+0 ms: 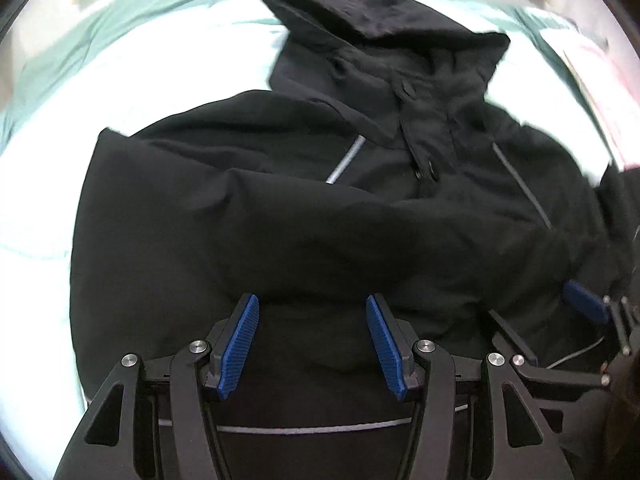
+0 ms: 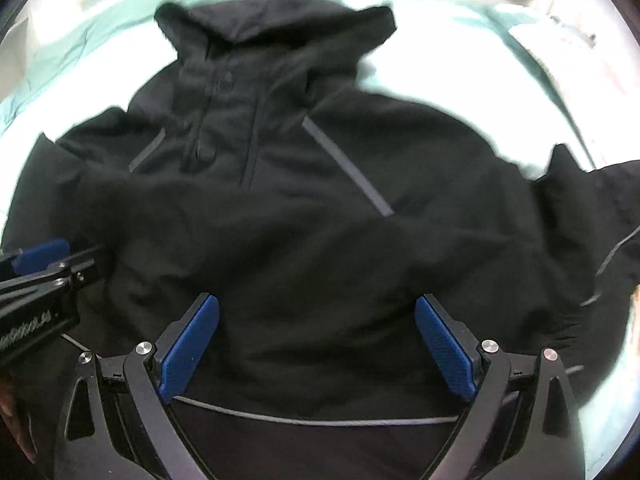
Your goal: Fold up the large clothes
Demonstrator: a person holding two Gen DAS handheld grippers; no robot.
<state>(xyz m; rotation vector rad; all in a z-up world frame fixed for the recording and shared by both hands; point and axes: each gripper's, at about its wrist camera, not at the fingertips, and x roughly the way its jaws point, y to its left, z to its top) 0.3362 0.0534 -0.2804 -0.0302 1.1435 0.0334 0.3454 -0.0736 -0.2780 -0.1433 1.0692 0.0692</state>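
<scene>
The jacket [image 2: 304,208] lies spread on the sheet [image 2: 460,64], its hood [image 2: 272,36] at the far end and its hem nearest. The left gripper [image 1: 312,340] and the right gripper [image 2: 316,344] hover over the near part, side by side (each showing at the edge of the other's view).

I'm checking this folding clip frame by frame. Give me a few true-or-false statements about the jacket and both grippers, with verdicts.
1. The garment is black and has a hood. True.
2. The right gripper is clamped on a sleeve. False: its jaws stand wide apart above the fabric, gripping nothing.
3. The jacket lies on a pale green sheet. True.
4. The left gripper holds a red towel. False: its jaws are apart and empty; no red towel shows.
5. The hood lies at the jacket's far end from the grippers. True.
</scene>
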